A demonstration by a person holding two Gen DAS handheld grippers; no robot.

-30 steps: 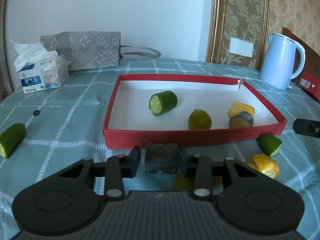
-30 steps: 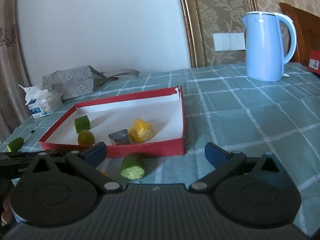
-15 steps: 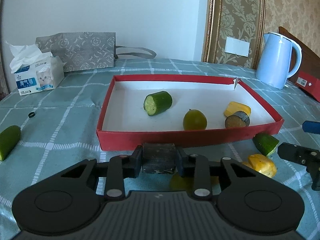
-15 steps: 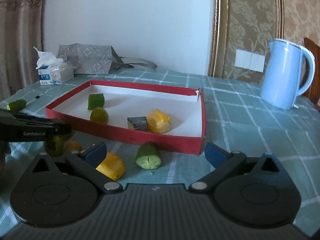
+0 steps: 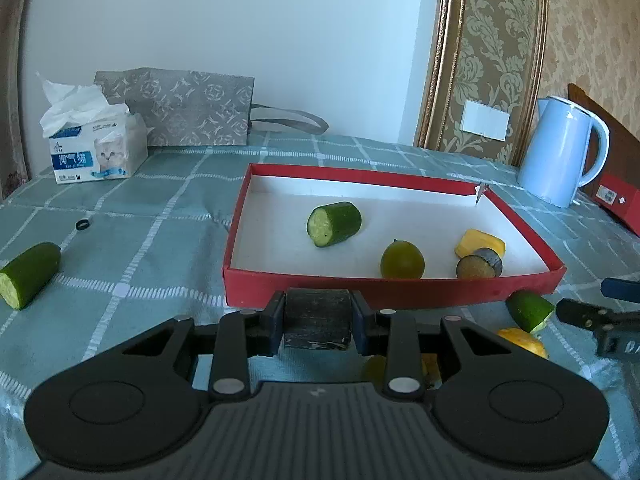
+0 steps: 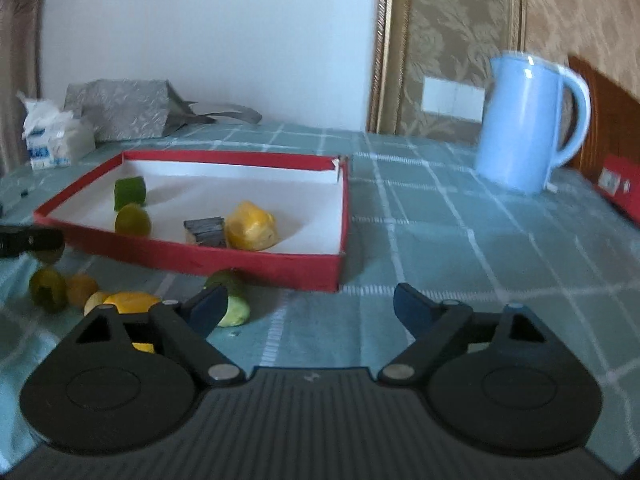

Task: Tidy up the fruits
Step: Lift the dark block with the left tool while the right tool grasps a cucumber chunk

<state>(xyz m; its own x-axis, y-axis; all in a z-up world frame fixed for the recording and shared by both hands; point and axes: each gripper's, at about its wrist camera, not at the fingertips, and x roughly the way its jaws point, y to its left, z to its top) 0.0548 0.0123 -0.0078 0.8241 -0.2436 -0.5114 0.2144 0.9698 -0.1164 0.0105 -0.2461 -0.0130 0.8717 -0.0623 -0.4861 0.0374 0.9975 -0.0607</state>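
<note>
Left claw [image 5: 318, 319] grips dark chunk [image 5: 318, 318] — red tray [image 5: 400, 292] holds cucumber [image 5: 335, 224].

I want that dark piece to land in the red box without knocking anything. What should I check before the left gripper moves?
1. Left gripper shut on the dark piece: ok.
2. Bare floor in the red box behind its near wall: ok.
3. Piece higher than the near wall: cannot tell.
4. Cucumber piece and green fruit apart from that spot: ok.
5. Right gripper open and out of the path, off to the right near the loose cucumber end: ok.
</note>
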